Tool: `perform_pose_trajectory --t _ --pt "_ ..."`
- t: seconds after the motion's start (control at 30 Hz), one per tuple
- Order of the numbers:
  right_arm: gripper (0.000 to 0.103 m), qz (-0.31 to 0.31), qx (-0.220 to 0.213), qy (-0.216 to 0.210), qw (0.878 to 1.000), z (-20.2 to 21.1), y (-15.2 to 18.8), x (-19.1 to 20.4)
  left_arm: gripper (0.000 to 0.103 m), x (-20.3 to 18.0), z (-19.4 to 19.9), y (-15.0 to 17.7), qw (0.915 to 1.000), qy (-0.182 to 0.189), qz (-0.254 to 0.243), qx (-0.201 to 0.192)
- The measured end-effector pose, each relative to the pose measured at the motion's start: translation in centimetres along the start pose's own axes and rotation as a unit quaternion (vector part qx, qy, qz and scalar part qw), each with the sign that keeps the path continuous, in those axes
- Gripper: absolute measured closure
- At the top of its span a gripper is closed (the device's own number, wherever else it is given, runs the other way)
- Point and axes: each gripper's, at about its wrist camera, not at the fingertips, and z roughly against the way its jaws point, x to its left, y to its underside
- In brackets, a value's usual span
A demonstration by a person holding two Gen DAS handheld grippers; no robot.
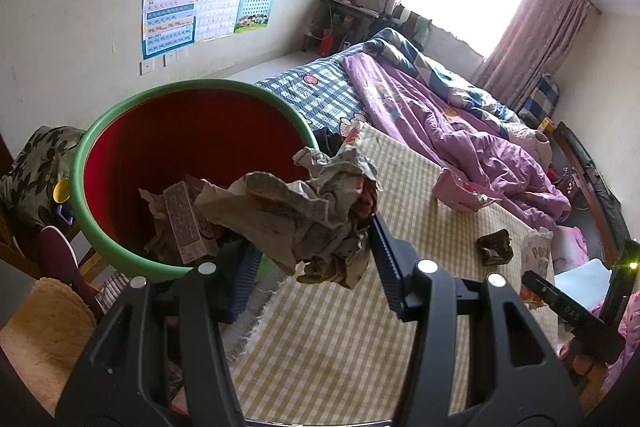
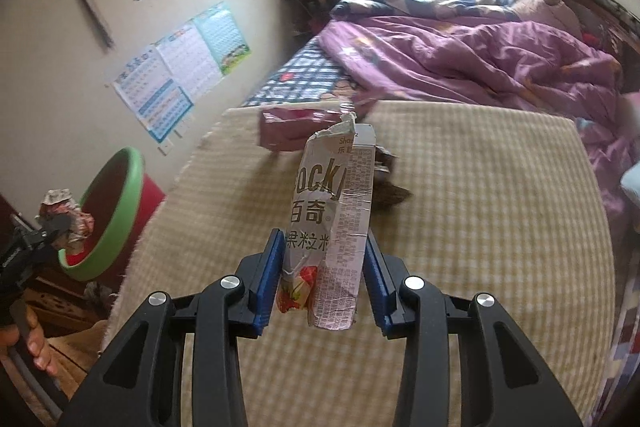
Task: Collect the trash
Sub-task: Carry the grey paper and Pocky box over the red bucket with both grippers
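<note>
Trash: crumpled newspaper (image 1: 320,215) clamped in left gripper (image 1: 316,263) beside bin (image 1: 120,123) rim; snack box (image 2: 332,227) pinched in right gripper (image 2: 325,283) above mat (image 2: 480,227). Risk: paper released here may miss the bin.

Green-rimmed red bin (image 1: 86,163), perhaps plastic.

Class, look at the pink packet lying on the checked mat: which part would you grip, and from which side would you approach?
Grip the pink packet across its raised near edge, coming down from above on the mat side. It lies flat and crumpled, and the purple quilt crowds its far side, so the open mat probably gives the fingers room.
</note>
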Motion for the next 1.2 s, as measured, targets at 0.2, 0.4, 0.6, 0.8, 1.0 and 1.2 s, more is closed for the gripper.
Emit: perform_pose_trajectory --t 0.2,0.4,0.6,0.8,1.0,1.2 --pt "0.065 0.022 -0.002 -0.025 0.999 -0.4 -0.6 2.8 0.053 0.6 0.3 -0.2 1.0 -0.004 0.001 -0.006" --pt "0.065 0.051 -0.009 -0.05 0.997 -0.7 -1.4 6.2 0.053 0.6 0.4 -0.2 0.9999 -0.008 -0.003 -0.008" --pt "0.065 0.071 -0.011 -0.072 0.995 -0.9 -1.7 9.0 0.053 1.1 0.6 -0.5 0.9998 -0.014 -0.004 -0.014" --pt "0.065 0.09 -0.009 -0.092 0.992 -1.4 -1.8 11.8 0.053 2.1 0.7 -1.0 0.9996 -0.021 -0.003 -0.017" --pt "0.065 0.113 -0.006 -0.111 0.987 -1.7 -1.7 14.9 0.053 3.2 0.6 -1.5 0.9996 -0.023 0.001 -0.018" --pt "0.064 0.138 -0.005 -0.128 0.982 -2.6 -2.0 17.7 0.053 5.3 0.4 -2.2 0.9991 -0.036 0.01 -0.021"
